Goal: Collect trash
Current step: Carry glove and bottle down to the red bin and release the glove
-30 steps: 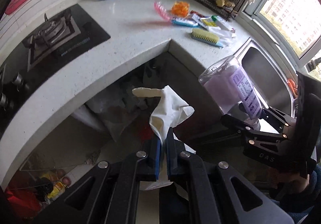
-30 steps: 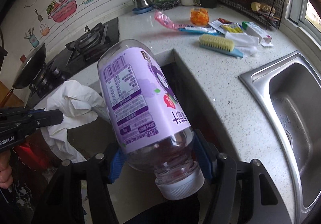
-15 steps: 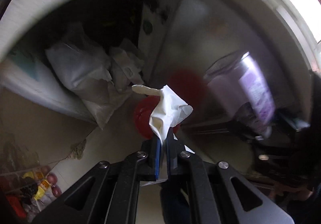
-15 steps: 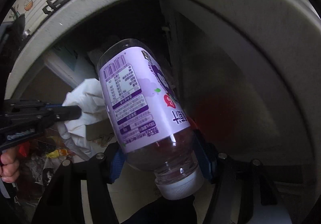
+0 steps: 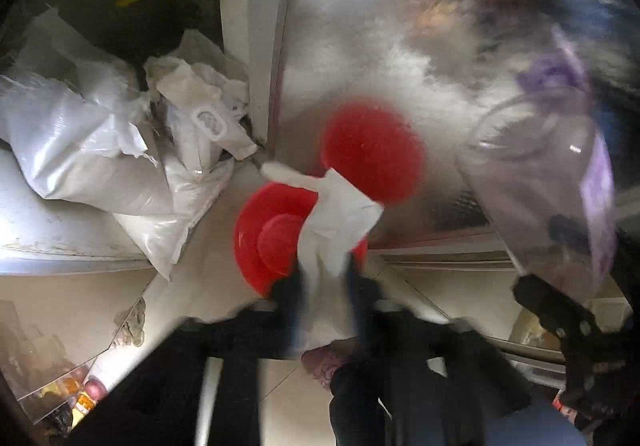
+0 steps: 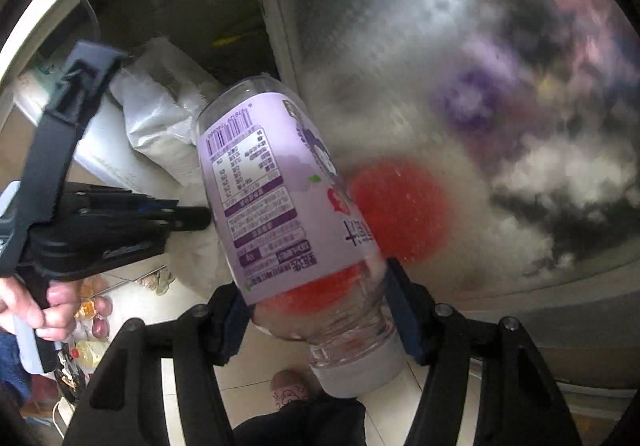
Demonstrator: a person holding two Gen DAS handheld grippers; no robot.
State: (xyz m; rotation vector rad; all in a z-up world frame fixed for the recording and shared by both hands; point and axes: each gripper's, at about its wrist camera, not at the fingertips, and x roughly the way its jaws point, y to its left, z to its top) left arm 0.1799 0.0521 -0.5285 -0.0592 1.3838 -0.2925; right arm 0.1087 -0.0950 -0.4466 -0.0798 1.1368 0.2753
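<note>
Below the counter edge, on pale floor tiles, a red bin (image 5: 276,242) stands against a shiny metal cabinet door (image 5: 400,46). Our left gripper (image 5: 326,282) has just been opening, its jaws parted around the white glove (image 5: 332,230) directly above the bin. Our right gripper (image 6: 316,322) clamps the purple-labelled bottle (image 6: 272,198).

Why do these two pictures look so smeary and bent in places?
Left wrist view: the left tool is streaked by motion blur, its jaws having just opened around the white glove; straight edges bow from the fisheye lens. Right wrist view: the purple-labelled bottle is sharp; the metal cabinet door shows only hazy, mottled reflections.
</note>
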